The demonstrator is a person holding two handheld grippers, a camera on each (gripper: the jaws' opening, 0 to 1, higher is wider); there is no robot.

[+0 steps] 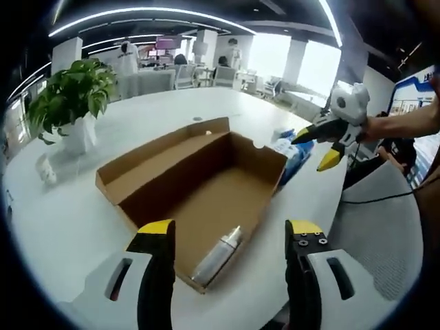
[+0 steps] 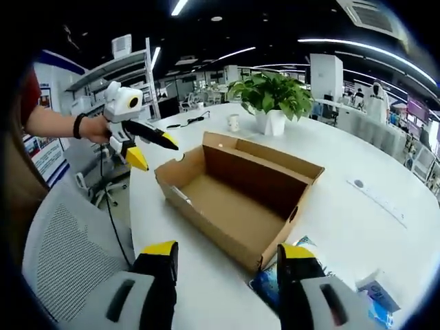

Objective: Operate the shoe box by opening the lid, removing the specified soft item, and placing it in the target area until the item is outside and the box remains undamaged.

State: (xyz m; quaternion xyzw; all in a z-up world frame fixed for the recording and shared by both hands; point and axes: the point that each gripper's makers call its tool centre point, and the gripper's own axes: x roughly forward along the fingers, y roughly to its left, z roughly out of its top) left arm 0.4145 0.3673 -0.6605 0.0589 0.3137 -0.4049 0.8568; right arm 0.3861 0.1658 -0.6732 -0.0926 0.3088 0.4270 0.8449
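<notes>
A brown cardboard shoe box [image 1: 206,182] stands open on the white table, its lid folded back flat on the far side. A silver bottle [image 1: 218,256] lies inside at the near end. A blue and white soft packet [image 1: 292,150] lies on the table against the box's right side. My left gripper [image 1: 230,232] is open just before the box's near end. A hand holds my right gripper [image 1: 317,148] open above the packet. In the right gripper view, the right gripper [image 2: 227,253] is open over the box [image 2: 234,199] corner and packet [image 2: 269,280]. The left gripper [image 2: 152,155] hovers open at the far left.
A potted plant [image 1: 72,96] [image 2: 271,93] stands on the table beyond the box. A grey mesh chair [image 1: 385,227] [image 2: 65,240] sits at the table's edge. A white cup [image 2: 234,122] and a flat white strip [image 2: 375,192] lie farther off.
</notes>
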